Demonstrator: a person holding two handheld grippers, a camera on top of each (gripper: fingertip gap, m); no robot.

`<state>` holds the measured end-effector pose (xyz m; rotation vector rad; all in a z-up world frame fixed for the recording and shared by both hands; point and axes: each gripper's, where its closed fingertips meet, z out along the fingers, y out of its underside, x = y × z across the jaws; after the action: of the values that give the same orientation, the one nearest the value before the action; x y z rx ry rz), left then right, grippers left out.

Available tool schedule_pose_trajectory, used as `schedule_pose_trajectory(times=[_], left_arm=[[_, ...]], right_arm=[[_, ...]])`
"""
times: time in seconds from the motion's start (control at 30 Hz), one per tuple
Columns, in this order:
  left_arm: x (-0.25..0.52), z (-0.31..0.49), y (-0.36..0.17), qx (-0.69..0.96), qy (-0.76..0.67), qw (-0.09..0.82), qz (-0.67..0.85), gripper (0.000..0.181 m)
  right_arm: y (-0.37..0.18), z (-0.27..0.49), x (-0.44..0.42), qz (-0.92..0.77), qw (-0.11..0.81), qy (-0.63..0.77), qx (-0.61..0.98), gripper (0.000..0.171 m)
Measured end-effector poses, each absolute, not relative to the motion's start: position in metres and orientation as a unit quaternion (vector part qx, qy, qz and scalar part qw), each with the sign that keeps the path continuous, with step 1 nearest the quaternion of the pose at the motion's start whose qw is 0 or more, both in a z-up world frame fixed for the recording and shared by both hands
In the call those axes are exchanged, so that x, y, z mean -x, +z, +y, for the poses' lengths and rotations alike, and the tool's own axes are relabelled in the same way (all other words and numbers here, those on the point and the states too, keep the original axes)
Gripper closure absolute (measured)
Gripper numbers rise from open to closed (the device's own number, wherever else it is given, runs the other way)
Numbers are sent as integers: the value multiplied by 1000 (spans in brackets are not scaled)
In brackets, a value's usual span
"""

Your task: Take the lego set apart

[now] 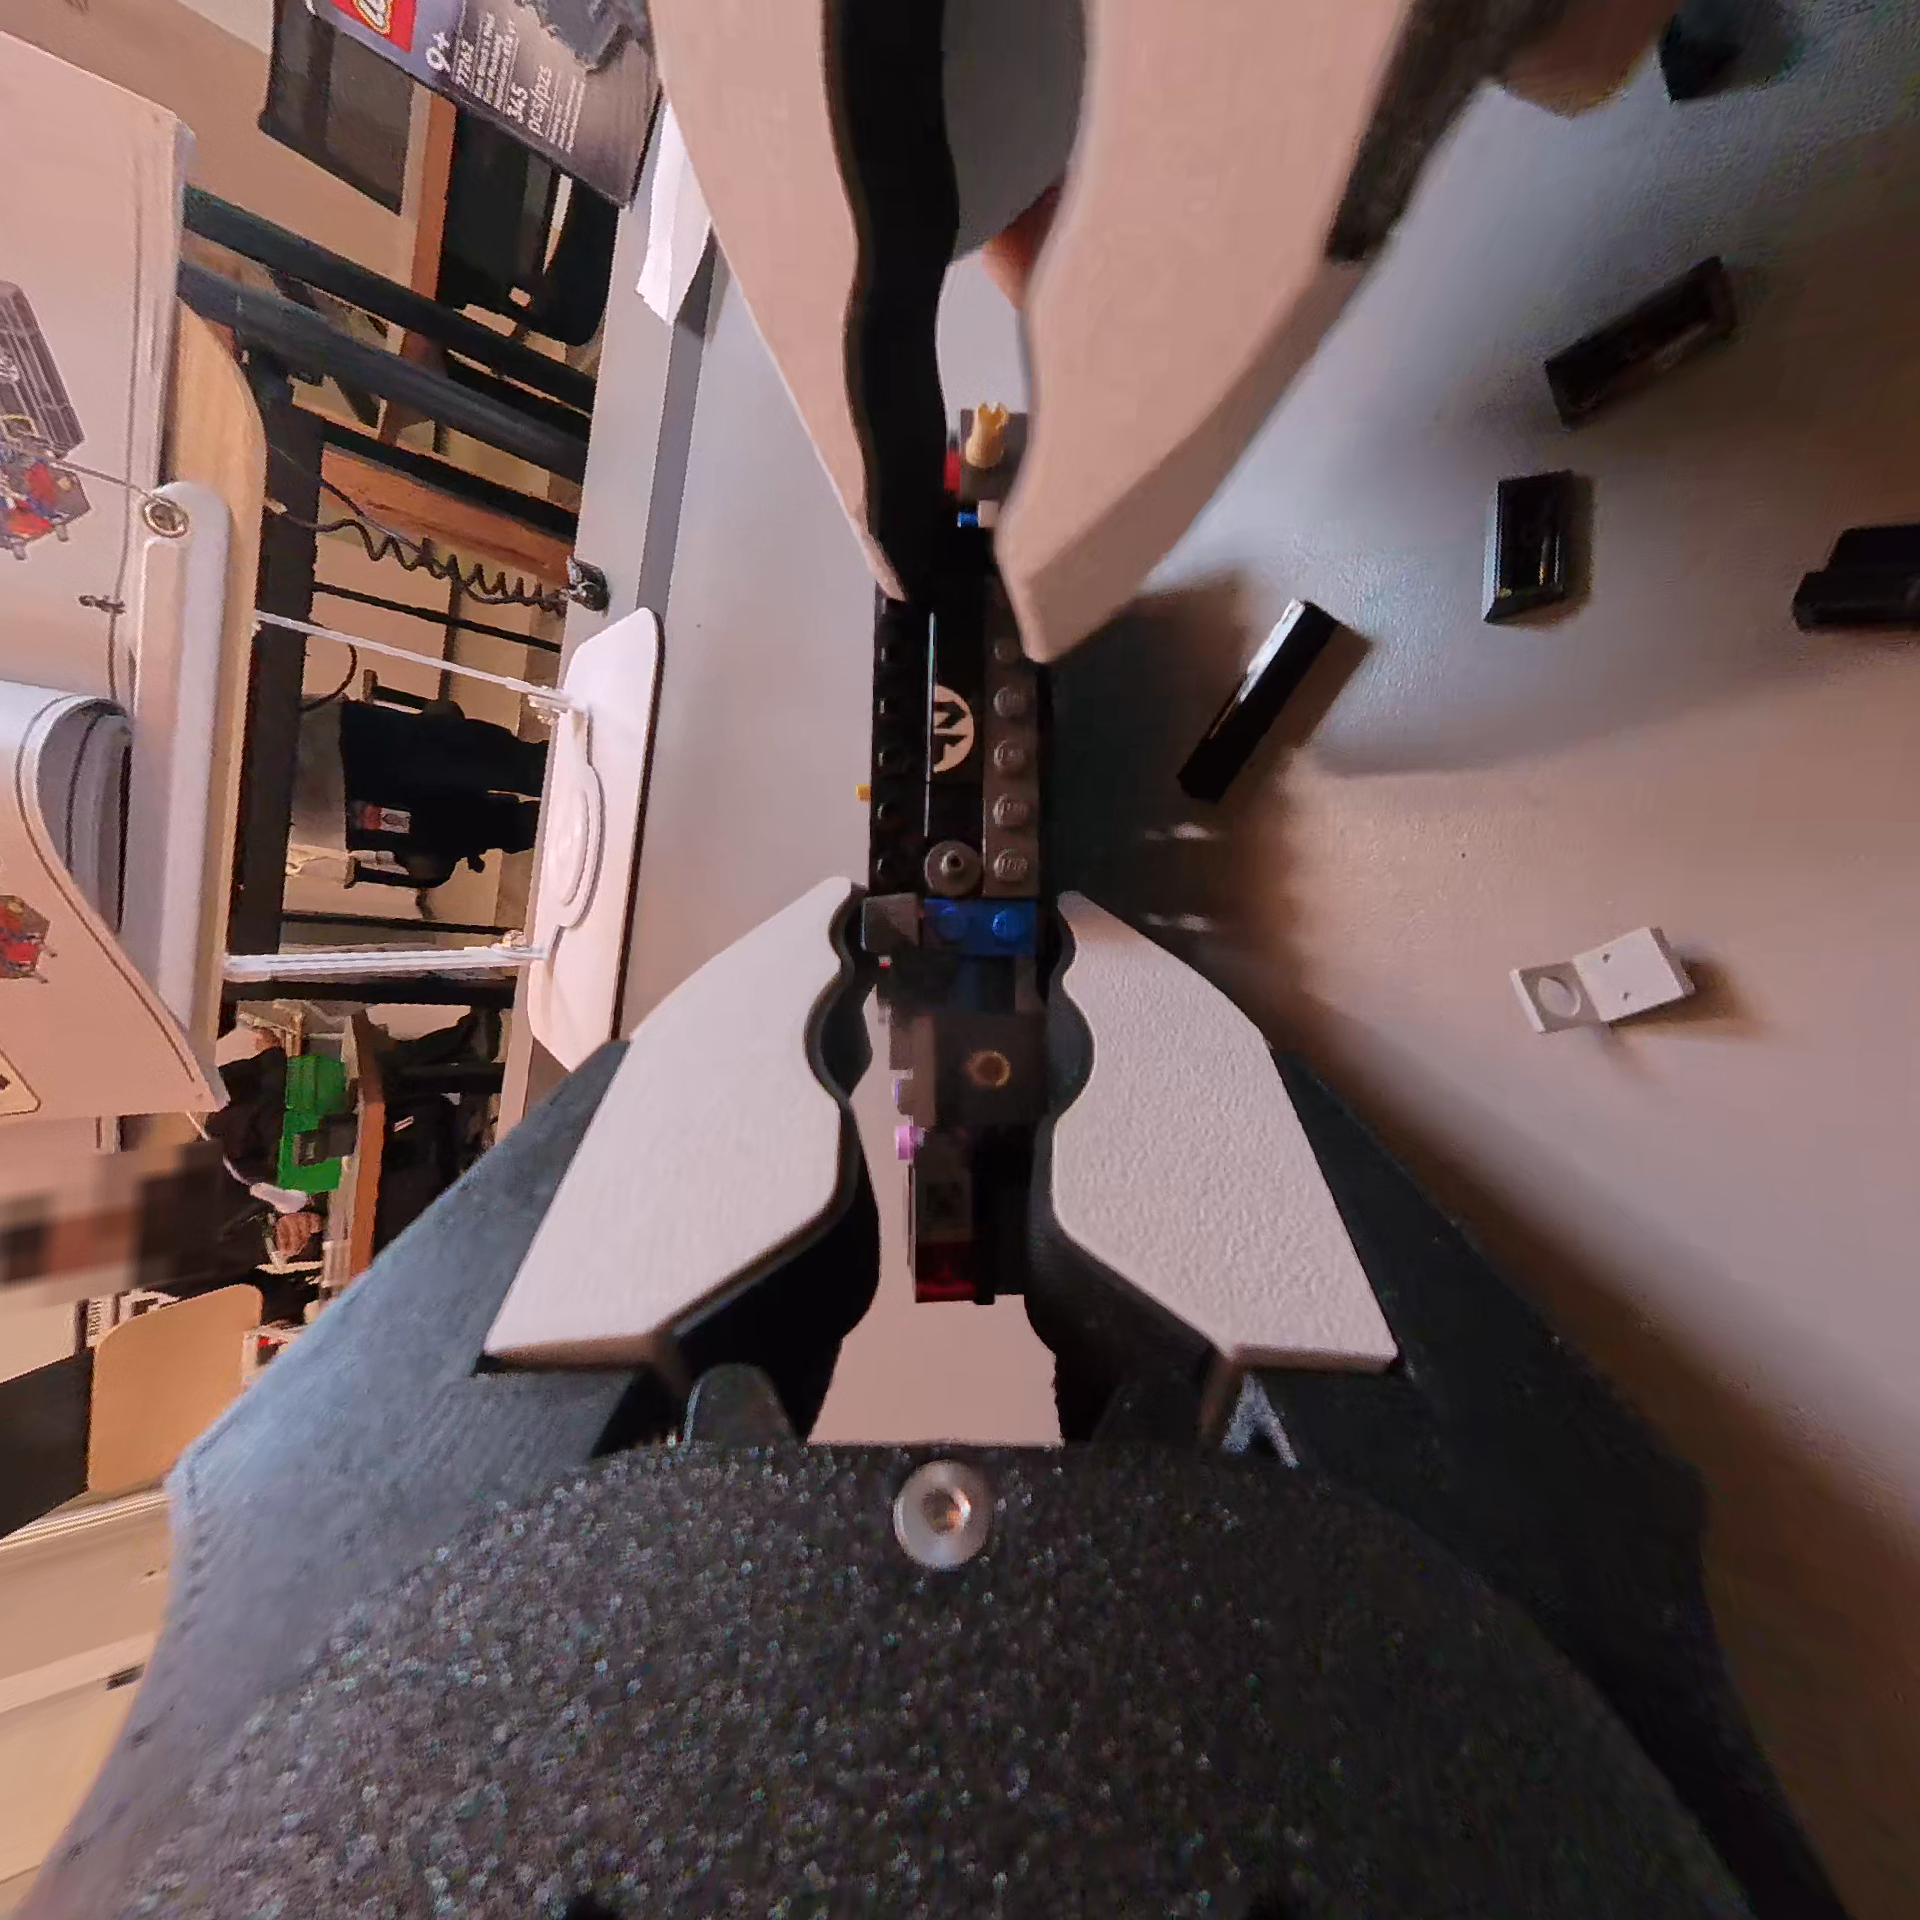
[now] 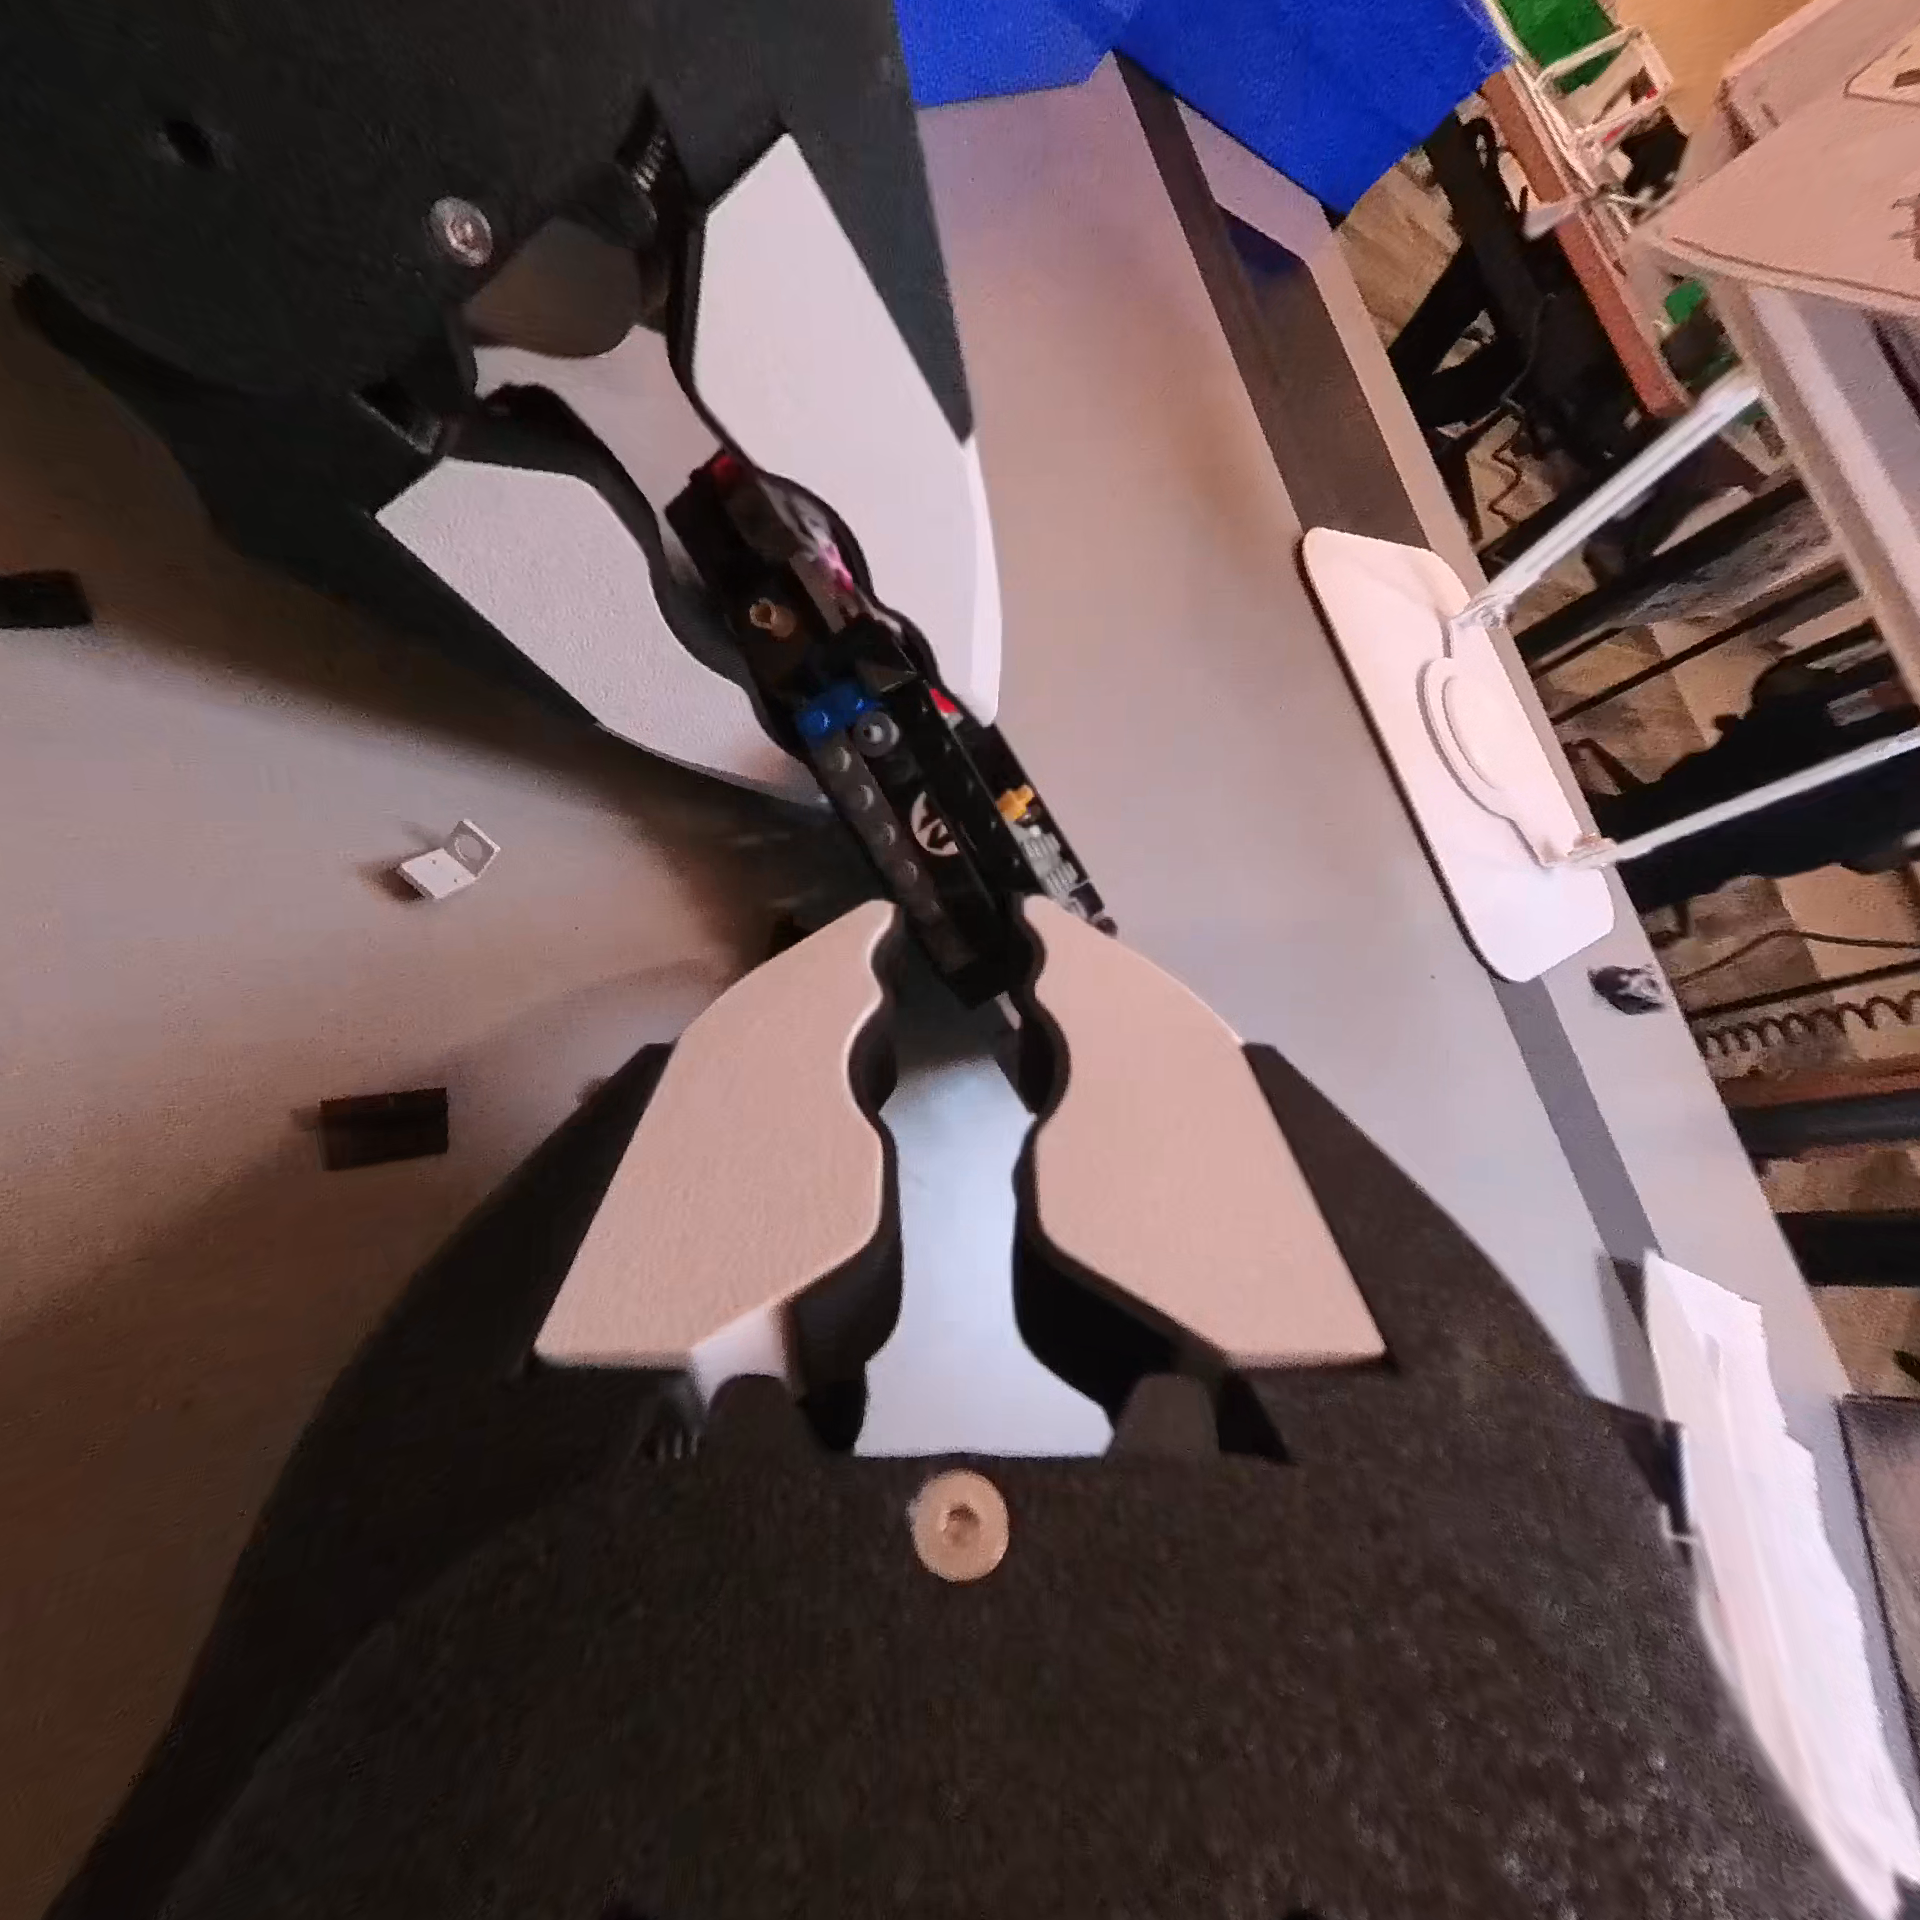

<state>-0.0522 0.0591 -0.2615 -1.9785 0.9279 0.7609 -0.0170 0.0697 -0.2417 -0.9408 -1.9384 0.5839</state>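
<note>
Left wrist view: long, narrow black lego set with grey studded strip and blue brick. Left gripper and right gripper each pinch an end.

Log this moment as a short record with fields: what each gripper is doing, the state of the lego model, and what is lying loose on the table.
left gripper: jaws shut on one end of the lego model
right gripper: jaws shut on the opposite end of the model
model state: long, mostly black, with blue and grey parts, held between both grippers above the table
loose pieces: several black pieces and one small white piece on the table
other items: white flat stand near the table edge
</note>
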Motion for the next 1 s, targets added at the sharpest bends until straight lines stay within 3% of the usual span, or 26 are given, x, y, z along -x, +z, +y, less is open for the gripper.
schedule_pose_trajectory(times=[0.07,0.27,0.47,0.6,0.8,1.0], left_arm=[[53,58,-265,779,317,390,374,150],[54,60,-266,785,316,387,367,151],[55,60,-266,782,315,388,373,150],[54,61,-266,782,307,393,373,151],[48,62,-264,791,285,401,363,151],[47,62,-264,797,272,404,356,151]], right_arm=[[-242,69,16,-770,418,270,400,165],[-252,35,4,-773,279,389,417,171],[-246,32,1,-781,294,388,391,169],[-237,41,10,-778,364,348,375,152],[-240,47,28,-789,467,236,323,151],[-241,46,30,-786,484,225,312,154]])
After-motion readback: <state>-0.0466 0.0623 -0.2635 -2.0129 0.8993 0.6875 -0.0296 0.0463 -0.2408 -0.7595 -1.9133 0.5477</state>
